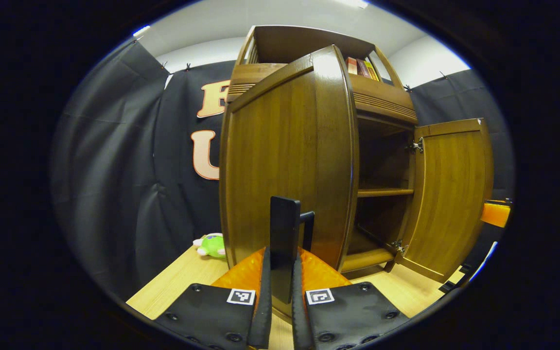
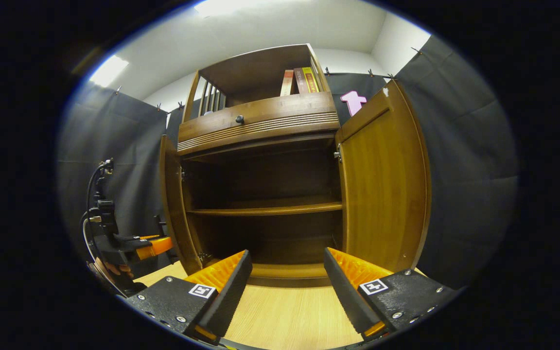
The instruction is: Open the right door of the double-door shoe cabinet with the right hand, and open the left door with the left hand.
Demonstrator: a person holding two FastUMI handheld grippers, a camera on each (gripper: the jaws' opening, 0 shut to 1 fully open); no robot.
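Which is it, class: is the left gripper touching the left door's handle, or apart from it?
Touching. In the left gripper view, the left gripper has both fingers closed against the handle of the left door.

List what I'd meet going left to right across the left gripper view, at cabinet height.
Green plush toy → left door, its handle clamped in the left gripper → inner shelf → right door.

The brown wooden shoe cabinet (image 2: pixel 260 194) stands with its right door (image 2: pixel 382 184) and left door (image 1: pixel 285 160) both swung open.
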